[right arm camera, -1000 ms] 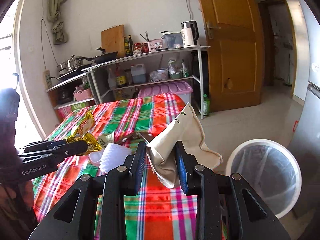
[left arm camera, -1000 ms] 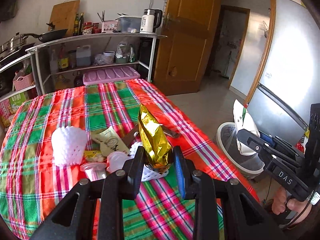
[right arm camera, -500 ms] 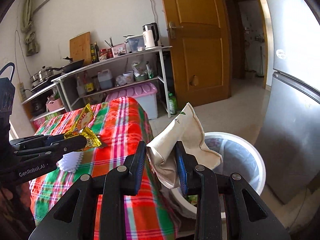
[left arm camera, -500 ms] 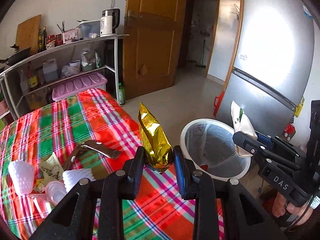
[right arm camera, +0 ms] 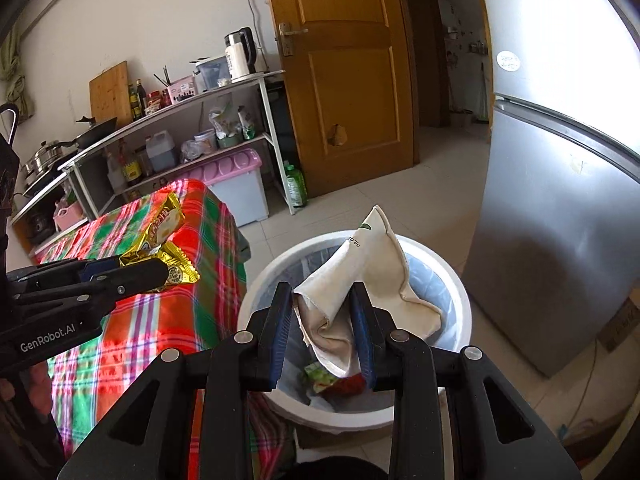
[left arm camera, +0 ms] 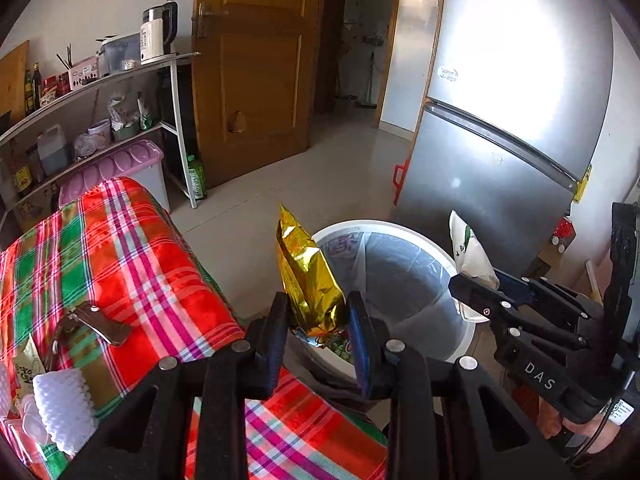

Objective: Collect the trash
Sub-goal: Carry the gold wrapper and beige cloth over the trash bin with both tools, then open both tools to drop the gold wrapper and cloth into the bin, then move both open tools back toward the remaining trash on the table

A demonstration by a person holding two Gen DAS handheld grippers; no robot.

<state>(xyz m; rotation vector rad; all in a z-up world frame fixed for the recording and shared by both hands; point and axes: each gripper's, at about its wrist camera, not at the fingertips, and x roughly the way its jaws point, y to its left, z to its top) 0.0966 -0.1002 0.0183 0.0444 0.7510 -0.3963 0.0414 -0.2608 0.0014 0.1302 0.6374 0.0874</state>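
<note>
Kitchen; left tongs marked "GenRobot.AI", right tongs "DAS".

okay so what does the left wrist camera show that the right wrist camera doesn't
Only the left wrist view: leftover trash on the tablecloth, namely a white foam net, a small paper packet and clear plastic cups.

Only the right wrist view: the stove corner with a wok and a pot, plus a cutting board in full.

Both: the left gripper shut on the gold wrapper, the right gripper shut on the beige pouch, the white trash bin, fridge and door.
</note>
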